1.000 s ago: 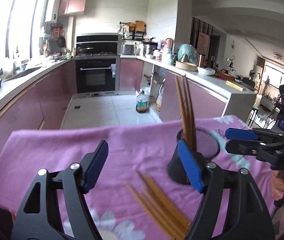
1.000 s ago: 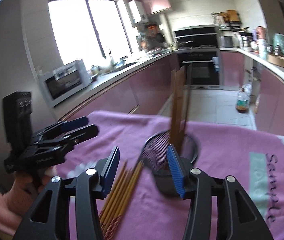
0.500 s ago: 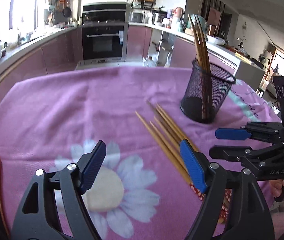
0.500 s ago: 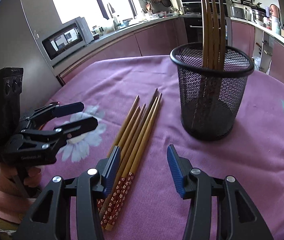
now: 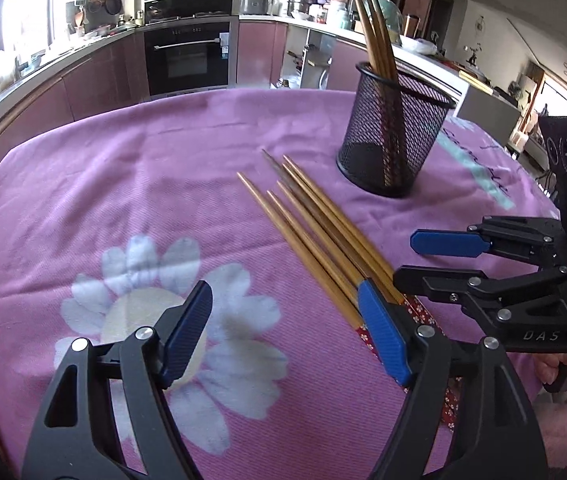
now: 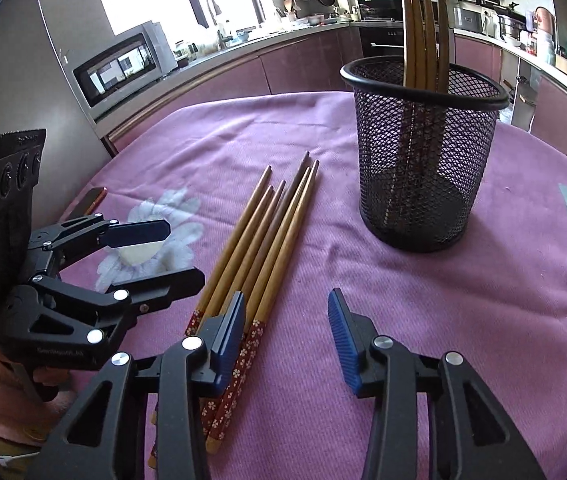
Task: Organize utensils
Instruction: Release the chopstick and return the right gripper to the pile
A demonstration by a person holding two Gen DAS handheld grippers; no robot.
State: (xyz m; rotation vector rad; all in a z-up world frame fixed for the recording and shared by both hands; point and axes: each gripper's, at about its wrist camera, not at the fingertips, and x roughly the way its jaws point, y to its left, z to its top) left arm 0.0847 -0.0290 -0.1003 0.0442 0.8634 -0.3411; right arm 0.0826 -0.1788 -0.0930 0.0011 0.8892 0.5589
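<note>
Organizing the utensils looks partly done. Four chopsticks (image 6: 423,32) already stand in the black mesh holder (image 6: 423,152), which sits ahead of the right gripper (image 6: 287,340) and slightly beyond its right finger. Five or so loose chopsticks (image 6: 259,240) lie in a bundle on the purple cloth (image 6: 483,300) covering the counter; these appear to be what is left to move. Their patterned ends run under the right gripper's left finger, tips pointing away toward the holder.

Both grippers are spread wide and hold nothing. The left gripper (image 5: 283,336) hovers with the bundle just ahead of its right finger, over the cloth's daisy print.

The right wrist view shows the red flowered handle ends and a phone-like object (image 6: 93,200) beyond the left gripper; the left wrist view mostly hides those ends behind its own finger. The left wrist view, though, shows the right gripper (image 5: 443,256) side-on, fingers parted above the bundle.
</note>
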